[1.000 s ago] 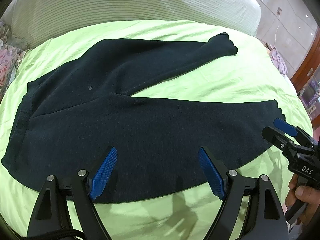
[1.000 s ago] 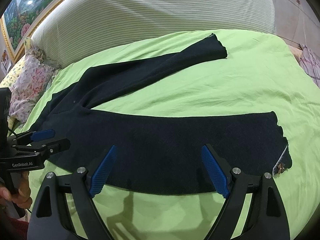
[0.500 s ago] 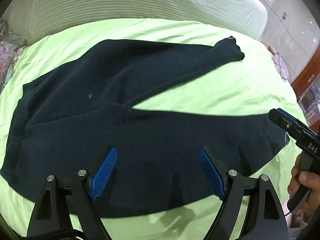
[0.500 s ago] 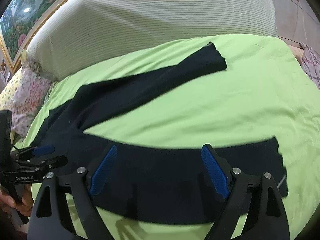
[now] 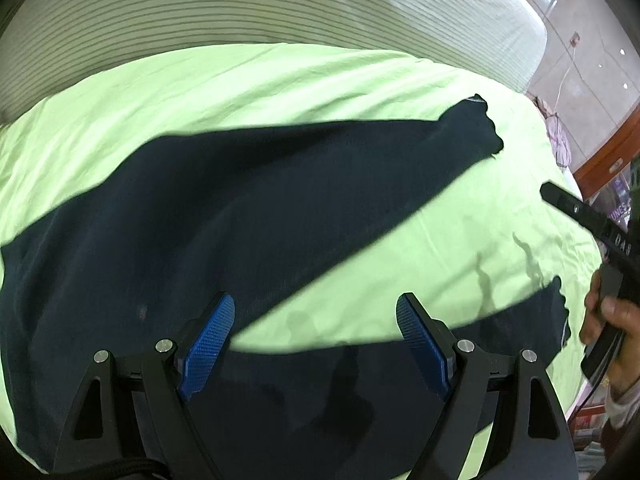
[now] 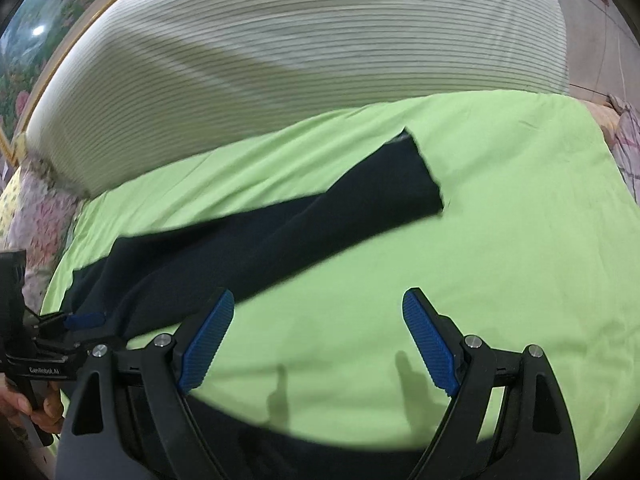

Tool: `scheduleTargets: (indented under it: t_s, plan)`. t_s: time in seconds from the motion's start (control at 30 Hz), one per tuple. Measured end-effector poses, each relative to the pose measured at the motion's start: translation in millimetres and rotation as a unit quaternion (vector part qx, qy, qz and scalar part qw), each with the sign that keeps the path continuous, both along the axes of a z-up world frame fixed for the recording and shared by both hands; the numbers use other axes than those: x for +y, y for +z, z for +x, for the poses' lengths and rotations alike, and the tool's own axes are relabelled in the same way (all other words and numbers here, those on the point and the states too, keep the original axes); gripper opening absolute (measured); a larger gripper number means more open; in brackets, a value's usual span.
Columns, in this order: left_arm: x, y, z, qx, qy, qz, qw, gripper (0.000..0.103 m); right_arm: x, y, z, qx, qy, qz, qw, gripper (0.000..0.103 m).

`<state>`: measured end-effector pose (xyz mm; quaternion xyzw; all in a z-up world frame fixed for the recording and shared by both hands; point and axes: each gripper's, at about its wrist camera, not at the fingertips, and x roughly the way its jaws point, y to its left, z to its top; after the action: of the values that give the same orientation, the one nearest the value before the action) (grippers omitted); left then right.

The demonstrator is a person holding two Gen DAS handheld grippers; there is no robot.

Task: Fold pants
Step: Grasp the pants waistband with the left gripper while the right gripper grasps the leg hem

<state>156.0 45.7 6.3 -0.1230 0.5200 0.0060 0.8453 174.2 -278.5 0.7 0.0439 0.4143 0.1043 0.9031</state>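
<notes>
While both jaws gape, one pants (image 5: 248, 208) lies flat.

Open green bed (image 6: 520, 216) surface lies between the two legs of the dark pants (image 5: 280, 200), forming a wedge that widens toward the cuffs; nothing stands in that gap. Beyond the far leg, a strip of bare sheet runs up to the striped bolster (image 6: 300, 60), which closes off the far side as a raised wall. The left gripper (image 5: 312, 340) and right gripper (image 6: 320, 340) both hang with jaws spread wide, nothing between them. The right gripper's body projects in at the bed's right edge, narrowing passage near the near cuff.
</notes>
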Motion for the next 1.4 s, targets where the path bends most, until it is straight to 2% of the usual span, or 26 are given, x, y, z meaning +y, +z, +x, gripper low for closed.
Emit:
scheduleTargets:
  t_s: [0.17,0.4,0.63,0.73,0.77,0.8,0.83,0.9,0.97,1.0,1.03,1.07,1.1,1.2,1.4]
  plan:
    - [7.1,-3.2,51.6,0.007,-0.010,0.005,0.9999,0.084,-22.6,6.8,54.3,0.014,-0.017,0.014,1.000,0.087]
    - [16.7,-12.5,117.0,0.022,-0.032,0.037,0.9986,0.084,-45.7,-0.5,123.4,0.042,-0.038,0.023,0.998,0.087]
    - [24.0,-27.5,157.6,0.042,-0.052,0.038,0.9970,0.084,-51.6,-5.6,169.6,0.048,-0.041,0.033,0.997,0.087]
    - [21.3,-34.0,171.2,0.043,-0.060,0.057,0.9957,0.084,-49.4,-12.0,184.7,0.058,-0.032,0.027,0.997,0.086]
    - [20.9,-37.0,174.0,0.046,-0.060,0.061,0.9952,0.084,-49.0,-14.9,188.7,0.061,-0.031,0.023,0.997,0.080]
    - [21.2,-41.2,178.7,0.052,-0.060,0.061,0.9950,0.084,-48.3,-17.2,190.6,0.063,-0.028,0.020,0.997,0.067]
    - [21.4,-45.5,182.8,0.059,-0.061,0.057,0.9948,0.084,-50.3,-20.8,193.3,0.068,-0.024,0.020,0.997,0.060]
    - [20.7,-54.4,189.4,0.073,-0.065,0.054,0.9937,0.082,-48.4,-26.2,194.6,0.083,-0.012,0.026,0.996,0.029]
    - [21.7,-59.6,191.1,0.085,-0.077,0.061,0.9916,0.075,-48.6,-24.7,188.6,0.078,-0.014,0.019,0.997,0.014]
    - [18.7,-59.7,191.4,0.084,-0.088,0.065,0.9904,0.062,-50.8,-21.3,183.7,0.072,-0.014,0.023,0.997,0.011]
    - [15.5,-59.0,190.7,0.082,-0.100,0.063,0.9895,0.043,-52.3,-18.5,180.3,0.070,-0.014,0.028,0.997,0.011]
    - [11.7,-58.1,190.4,0.081,-0.113,0.054,0.9888,0.032,-54.6,-13.8,174.7,0.064,-0.013,0.036,0.997,0.010]
    - [8.4,-56.9,190.3,0.084,-0.124,0.039,0.9880,0.013,-56.2,-8.9,168.7,0.059,-0.010,0.039,0.997,0.009]
    - [5.2,-46.0,180.7,0.067,-0.139,0.031,0.9875,0.007,-61.0,3.3,152.8,0.048,0.001,0.045,0.998,0.009]
    - [3.2,-15.0,139.2,0.030,-0.146,-0.010,0.9888,0.005,-82.6,24.2,107.8,0.015,0.032,0.069,0.997,0.009]
